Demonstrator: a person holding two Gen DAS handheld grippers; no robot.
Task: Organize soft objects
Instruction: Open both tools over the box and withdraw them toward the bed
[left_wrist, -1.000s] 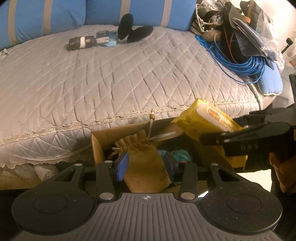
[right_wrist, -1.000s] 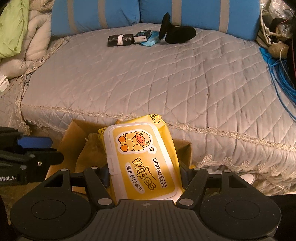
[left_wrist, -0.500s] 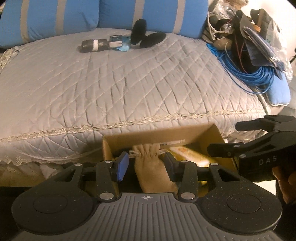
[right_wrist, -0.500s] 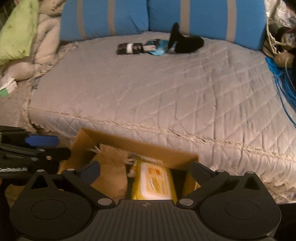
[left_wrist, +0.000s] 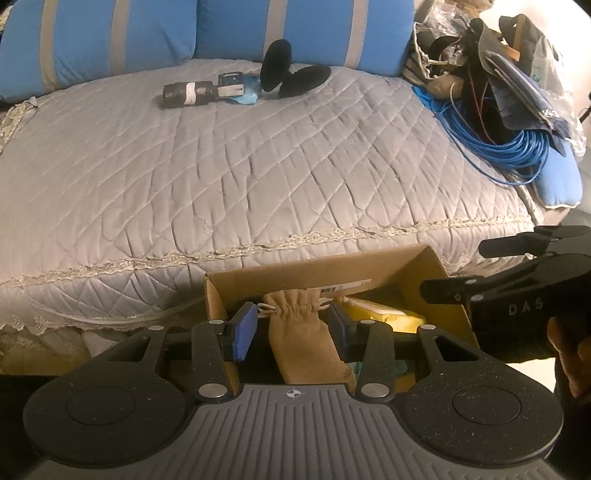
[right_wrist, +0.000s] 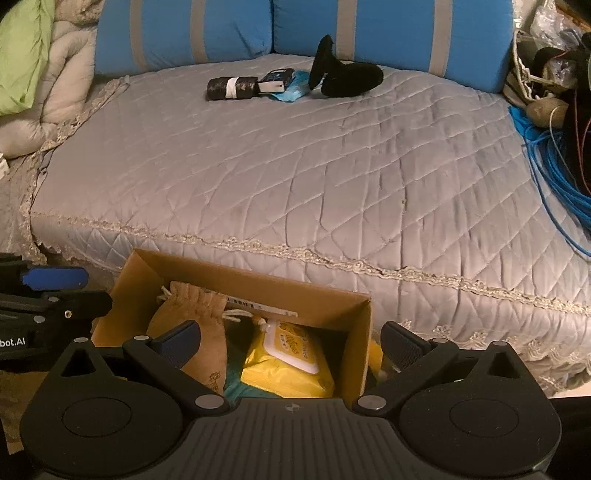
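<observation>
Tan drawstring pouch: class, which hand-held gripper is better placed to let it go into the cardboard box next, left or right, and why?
Left. The left hand-held gripper already has the tan drawstring pouch between its fingers over the brown cardboard box. The right hand-held gripper stands wide open and empty above the yellow wipes pack.

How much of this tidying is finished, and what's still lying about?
Done: the yellow wipes pack lies in the cardboard box, and the right gripper has just opened, now empty above it. In hand: the tan drawstring pouch sits in the box between the left gripper fingers. Left: the black soft item and dark roll on the bed.
</observation>
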